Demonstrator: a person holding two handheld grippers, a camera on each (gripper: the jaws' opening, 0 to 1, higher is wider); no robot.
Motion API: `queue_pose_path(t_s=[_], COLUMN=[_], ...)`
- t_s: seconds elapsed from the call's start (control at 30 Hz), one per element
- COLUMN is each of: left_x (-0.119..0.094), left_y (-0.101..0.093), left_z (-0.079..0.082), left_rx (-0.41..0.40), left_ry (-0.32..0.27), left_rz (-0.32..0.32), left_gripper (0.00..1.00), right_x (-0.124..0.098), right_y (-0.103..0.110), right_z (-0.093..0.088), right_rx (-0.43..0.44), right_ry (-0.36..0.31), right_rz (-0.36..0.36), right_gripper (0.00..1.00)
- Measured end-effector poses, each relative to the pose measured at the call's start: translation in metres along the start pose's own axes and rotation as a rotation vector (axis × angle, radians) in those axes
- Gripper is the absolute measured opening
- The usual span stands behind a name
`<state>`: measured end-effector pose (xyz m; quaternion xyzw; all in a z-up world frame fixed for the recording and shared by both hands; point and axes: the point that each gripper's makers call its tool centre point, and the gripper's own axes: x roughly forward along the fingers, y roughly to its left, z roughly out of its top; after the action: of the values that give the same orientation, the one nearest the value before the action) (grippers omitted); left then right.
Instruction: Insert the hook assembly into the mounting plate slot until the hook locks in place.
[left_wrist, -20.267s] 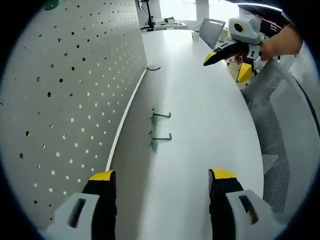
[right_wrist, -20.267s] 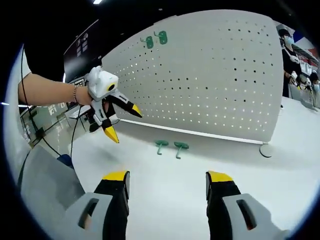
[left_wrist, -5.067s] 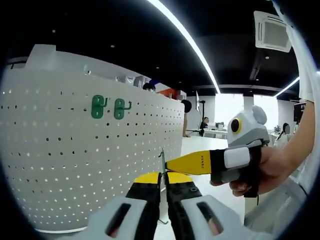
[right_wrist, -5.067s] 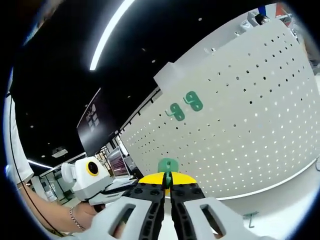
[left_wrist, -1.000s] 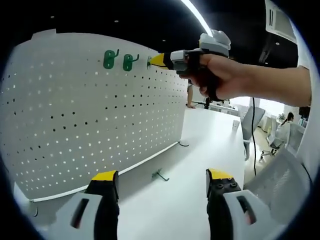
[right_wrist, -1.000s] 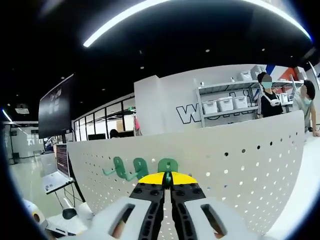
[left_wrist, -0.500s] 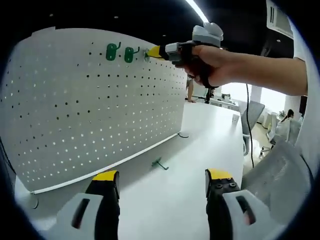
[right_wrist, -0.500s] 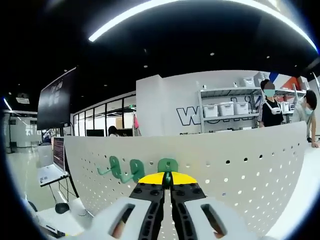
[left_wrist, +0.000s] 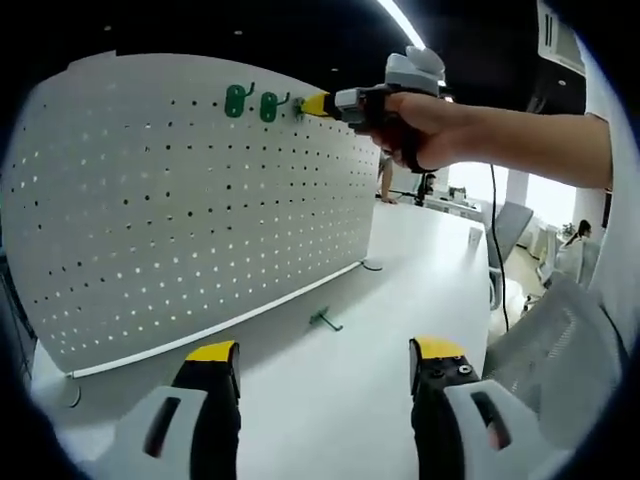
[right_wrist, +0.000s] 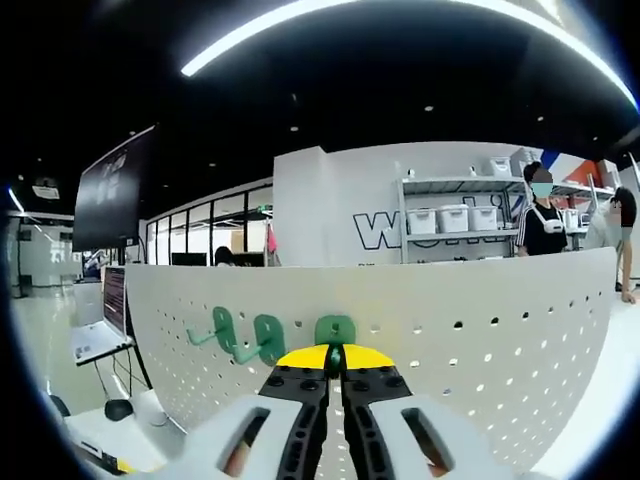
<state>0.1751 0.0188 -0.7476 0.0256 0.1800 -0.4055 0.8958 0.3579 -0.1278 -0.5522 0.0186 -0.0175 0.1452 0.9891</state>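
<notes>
While your left tongs (left_wrist: 322, 360) stand spread wide and empty low over the white counter (left_wrist: 400, 300), a single green hook (left_wrist: 324, 320) lies on that counter just ahead of them, near the foot of the upright white pegboard (left_wrist: 180, 200). Farther up, in the left gripper view, your right hand (left_wrist: 425, 115) holds the right tongs (left_wrist: 316, 104) with their yellow tips at the top edge of the pegboard, just beside two green hooks (left_wrist: 252, 102) already hanging there. In the right gripper view, your right tongs (right_wrist: 335, 362) are pressed together, pinching the green hook plate (right_wrist: 335, 330) against the perforated board (right_wrist: 500, 330), with the two hanging hooks (right_wrist: 245, 335) just to its left. Beyond the board's top edge stand shelves with white bins (right_wrist: 450, 218) and two people (right_wrist: 545, 220) at the far right.
</notes>
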Motion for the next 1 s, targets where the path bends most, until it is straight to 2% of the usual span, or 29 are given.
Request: queue_pose_path(t_s=[0.3,0.57,0.7,0.77,0.9,1.0], left_x=[0.001,-0.004,-0.004,-0.003,-0.002,-0.001], left_y=[0.001,0.005,0.005,0.004,0.002,0.001], left_z=[0.001,-0.004,-0.004,-0.004,-0.005,-0.004], left_rx=[-0.008,-0.022,-0.024,-0.024,-0.024,-0.020], left_ry=[-0.003,0.004,0.002,0.004,0.006,0.006], left_rz=[0.006,0.018,0.021,0.020,0.013,0.007], left_gripper=[0.71,0.71,0.71,0.71,0.71,0.70], right_x=[0.002,0.005,0.005,0.006,0.009,0.011], right_y=[0.000,0.001,0.000,0.001,0.001,0.002], right_z=[-0.002,0.000,0.000,0.000,-0.001,-0.002], right_rx=[-0.022,-0.040,-0.025,-0.050,-0.055,-0.111], right_ry=[-0.001,0.003,-0.005,-0.006,0.021,0.024], right_rz=[-0.020,-0.068,-0.101,-0.121,-0.174,-0.198], right_gripper=[0.00,0.01,0.01,0.01,0.01,0.01])
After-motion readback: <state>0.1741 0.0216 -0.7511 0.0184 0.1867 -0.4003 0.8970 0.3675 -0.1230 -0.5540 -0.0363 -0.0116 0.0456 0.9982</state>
